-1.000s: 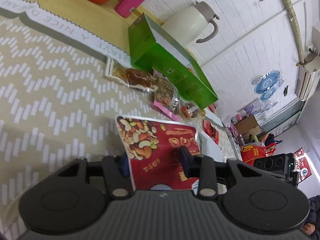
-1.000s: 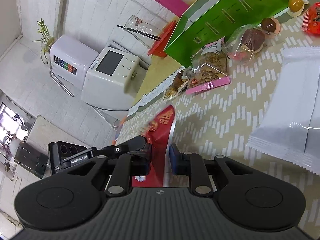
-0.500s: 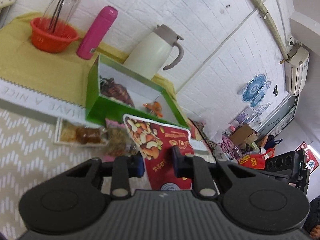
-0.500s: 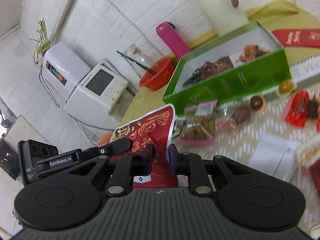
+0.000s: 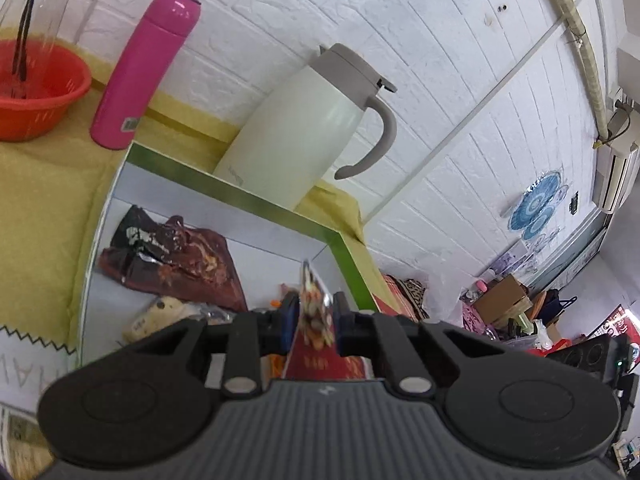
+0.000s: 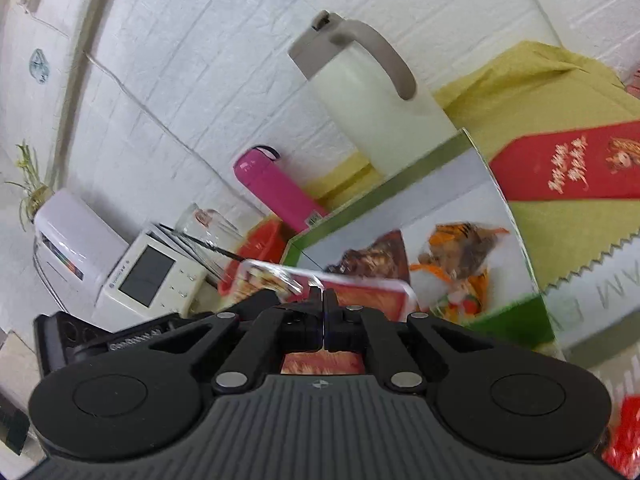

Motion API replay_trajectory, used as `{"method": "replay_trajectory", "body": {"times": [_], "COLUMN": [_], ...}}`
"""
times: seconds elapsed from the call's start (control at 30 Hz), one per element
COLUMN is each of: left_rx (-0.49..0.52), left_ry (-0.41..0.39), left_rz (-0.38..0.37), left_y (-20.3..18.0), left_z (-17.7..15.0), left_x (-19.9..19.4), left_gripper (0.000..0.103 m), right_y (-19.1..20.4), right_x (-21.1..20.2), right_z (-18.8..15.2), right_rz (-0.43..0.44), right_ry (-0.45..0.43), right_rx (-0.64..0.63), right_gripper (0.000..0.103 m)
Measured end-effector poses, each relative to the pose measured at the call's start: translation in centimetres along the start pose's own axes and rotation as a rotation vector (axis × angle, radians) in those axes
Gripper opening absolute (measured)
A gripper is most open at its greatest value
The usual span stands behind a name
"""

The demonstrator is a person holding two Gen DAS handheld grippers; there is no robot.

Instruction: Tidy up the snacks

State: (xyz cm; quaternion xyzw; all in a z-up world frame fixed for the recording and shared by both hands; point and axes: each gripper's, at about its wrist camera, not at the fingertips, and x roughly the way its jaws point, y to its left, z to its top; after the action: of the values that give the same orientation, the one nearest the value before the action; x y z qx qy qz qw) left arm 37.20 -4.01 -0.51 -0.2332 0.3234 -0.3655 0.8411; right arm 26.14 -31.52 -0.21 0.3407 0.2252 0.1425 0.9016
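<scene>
**Both tongs grip the red nut packet over the green box**

Nearest, the left tongs (image 5: 313, 322) are closed on the red nut packet (image 5: 314, 312), seen here edge-on between the pads. The right tongs (image 6: 322, 312) are pinched tight on the same packet (image 6: 360, 286), which lies flat in front of them with its white rim showing. The packet hangs just above the near edge of the open green box (image 5: 256, 204).

Inside the box, a dark brown snack bag (image 5: 176, 256) lies to the left on the white floor, a small pale packet (image 5: 154, 318) sits nearer the tongs, and an orange-and-clear snack bag (image 6: 460, 256) lies toward the right side.

Just behind the box's far wall stands a cream jug (image 5: 308, 132) with a grey lid and handle. To its left stands a pink flask (image 5: 146, 68), and further left an orange basket (image 5: 36, 92) holding a clear glass. All rest on a yellow cloth (image 5: 40, 208) covering the worktop, against a white brick wall (image 5: 460, 60).
</scene>
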Motion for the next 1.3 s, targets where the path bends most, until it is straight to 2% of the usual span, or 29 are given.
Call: {"method": "replay_trajectory", "body": {"times": [0.07,0.1,0.17,0.27,0.3,0.33,0.37,0.43,0.47,0.53,0.57,0.63,0.7,0.73,0.8,0.9,1.1,1.2,1.3], "left_rx": [0.009,0.002,-0.005,-0.023,-0.015,-0.009,-0.014,0.013,0.048,0.124,0.158,0.178,0.119,0.057,-0.013,-0.047,-0.083,-0.073,-0.136], "left_ry": [0.017,0.017,0.018,0.038,0.04,0.042,0.042,0.039,0.023,0.016,0.019,0.024,0.079,0.116,0.14,0.106,0.124,0.095,0.114], "left_rz": [0.053,0.091,0.134,0.126,0.12,0.11,0.089,0.05,0.05,0.066,0.085,0.149,0.198,0.221,0.249,0.272,0.312,0.301,0.195], "left_y": [0.6,1.0,1.8,2.8,2.8,2.8,2.7,1.9,1.2,-0.2,-0.9,-1.7,-1.4,-0.9,-0.2,0.0,0.1,-0.1,0.4], "left_z": [0.4,0.5,0.5,0.1,-0.1,-0.2,-0.3,-0.9,-1.5,-3.4,-4.5,-7.0,-8.9,-9.8,-11.2,-12.8,-15.6,-16.2,-16.3], "left_x": [1.3,1.7,2.3,2.7,2.5,2.1,1.4,-1.0,-2.5,-5.5,-6.8,-9.0,-9.8,-10.0,-10.5,-11.9,-12.5,-12.6,-12.1], "left_gripper": [0.006,0.006,0.006,0.006,0.006,0.006,0.007,0.03,0.054,0.055,0.058,0.059,0.059,0.059,0.059,0.059,0.059,0.059,0.06], "right_y": [-0.1,-0.4,-1.1,-1.6,-1.3,-0.9,-0.7,-0.8,-1.0,-1.7,-2.1,-3.2,-4.3,-4.7,-4.9,-3.9,-1.9,-1.6,-1.7], "right_x": [0.7,0.9,0.7,-0.8,-1.8,-3.0,-4.2,-6.1,-6.6,-7.1,-7.0,-6.5,-5.8,-5.5,-5.0,-4.5,-2.7,-2.0,-0.8], "right_z": [0.6,0.6,0.4,-0.8,-1.3,-1.8,-2.1,-2.5,-2.5,-2.8,-3.1,-3.6,-4.1,-4.4,-4.8,-5.3,-6.4,-6.6,-7.0], "right_rz": [-0.018,-0.046,-0.03,0.023,0.011,-0.014,-0.045,-0.054,-0.06,-0.087,-0.108,-0.135,-0.096,-0.073,-0.033,0.028,0.078,0.142,0.155], "right_ry": [-0.002,0.007,0.038,0.133,0.143,0.12,0.098,0.118,0.153,0.208,0.246,0.302,0.357,0.375,0.398,0.436,0.526,0.546,0.599], "right_rx": [-0.028,-0.019,-0.001,0.014,-0.012,-0.041,-0.058,-0.066,-0.072,-0.086,-0.089,-0.054,0.02,0.06,0.1,0.064,-0.029,-0.011,0.017], "right_gripper": [0.011,0.025,0.03,0.056,0.085,0.103,0.103,0.103,0.103,0.103,0.103,0.103,0.103,0.103,0.103,0.103,0.103,0.103,0.103]}}
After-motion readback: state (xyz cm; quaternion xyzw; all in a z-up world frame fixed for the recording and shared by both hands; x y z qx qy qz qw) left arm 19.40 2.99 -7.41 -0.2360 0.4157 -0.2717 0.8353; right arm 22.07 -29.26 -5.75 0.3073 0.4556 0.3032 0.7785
